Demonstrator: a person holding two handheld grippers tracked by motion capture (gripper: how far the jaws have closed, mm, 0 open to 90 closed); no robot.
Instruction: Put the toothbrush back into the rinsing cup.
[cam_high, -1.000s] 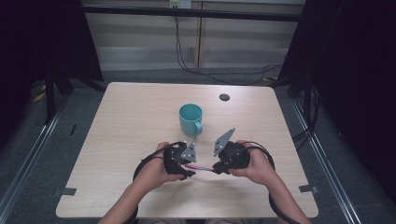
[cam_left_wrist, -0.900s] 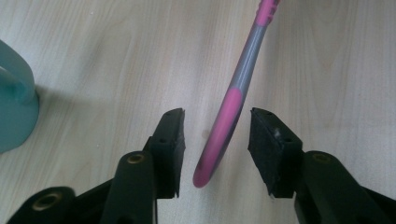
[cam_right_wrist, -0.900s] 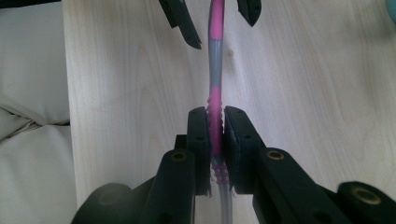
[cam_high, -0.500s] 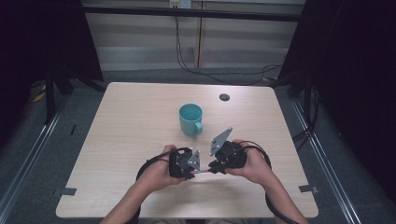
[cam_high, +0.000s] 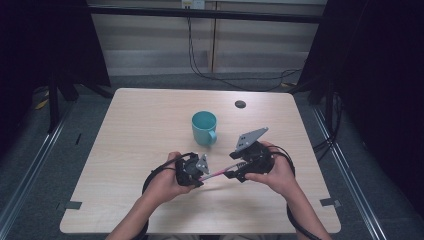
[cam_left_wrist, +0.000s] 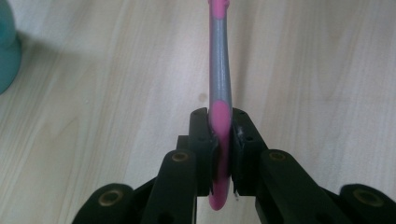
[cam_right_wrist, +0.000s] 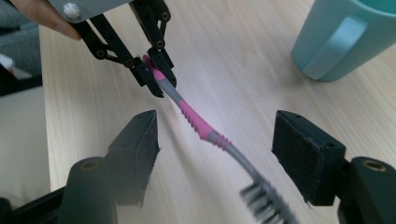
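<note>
Left gripper (cam_left_wrist: 219, 154) pinches the toothbrush (cam_right_wrist: 198, 122) at its handle end. Right gripper (cam_right_wrist: 215, 158) is spread wide, 1 jaw either side of the toothbrush neck, not touching.

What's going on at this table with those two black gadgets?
A person holds a gripper in each hand over a light wooden table. The left gripper has its fingers clamped on the handle end of a pink-and-grey toothbrush. The right gripper is open, its fingers either side of the brush's neck near the bristles. A teal mug stands just beyond.
</note>
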